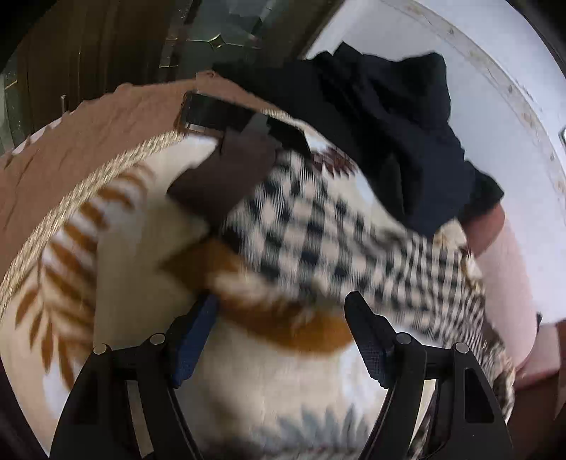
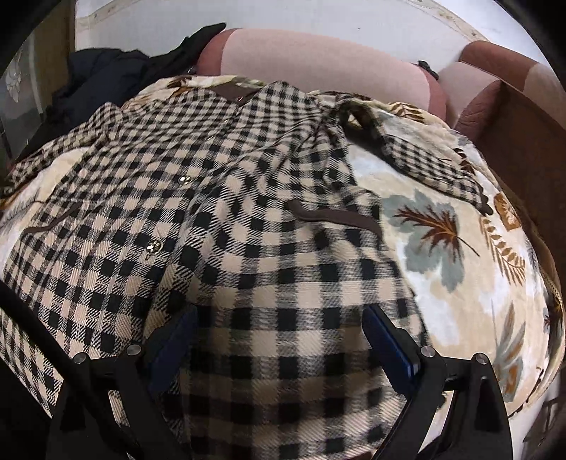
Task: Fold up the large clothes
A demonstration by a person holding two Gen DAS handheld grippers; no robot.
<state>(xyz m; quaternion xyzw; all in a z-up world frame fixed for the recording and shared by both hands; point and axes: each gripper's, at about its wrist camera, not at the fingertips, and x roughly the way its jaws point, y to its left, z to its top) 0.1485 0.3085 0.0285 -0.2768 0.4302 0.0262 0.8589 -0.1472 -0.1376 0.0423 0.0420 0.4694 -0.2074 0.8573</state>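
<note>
The checked shirt (image 2: 219,198) is black and cream, with brown trim and small shiny snaps down the front. It lies spread out flat on a soft blanket (image 2: 438,226) that has brown and grey-blue leaves on it. One sleeve (image 2: 424,155) reaches off to the side over the blanket. The right gripper (image 2: 279,339) is right above the bottom part of the shirt with its two fingers wide apart — it is not holding anything. In the left wrist view the shirt looks blurry, and its brown collar part (image 1: 226,173) sits near the blanket's edge. The left gripper (image 1: 283,318) is over the blanket just beside the shirt, fingers spread wide too, with nothing between them. A pile of dark clothes (image 1: 389,116) lies behind the shirt. A pink pillow (image 2: 318,60) rests by the white wall (image 2: 283,17).
</note>
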